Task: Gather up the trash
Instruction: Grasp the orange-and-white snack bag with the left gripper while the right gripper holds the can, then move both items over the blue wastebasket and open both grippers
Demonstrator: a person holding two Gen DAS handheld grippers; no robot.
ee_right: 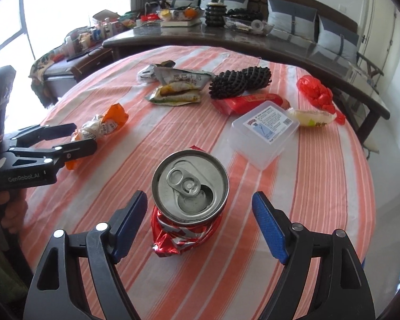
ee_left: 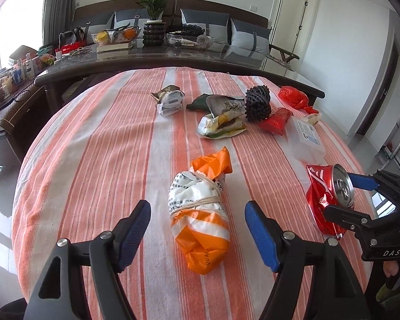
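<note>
On the striped tablecloth [ee_left: 106, 138], left gripper [ee_left: 197, 229] spread around the orange-white bundle [ee_left: 200, 213] without touching, right gripper [ee_right: 200, 226] spread beside the crushed red can [ee_right: 189, 202], bare cloth toward the left edge, other litter farther back.

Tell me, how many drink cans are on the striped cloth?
1: a crushed red can standing between the right gripper's open fingers, near the cloth's front edge. Others may hide behind the wrappers.
</note>
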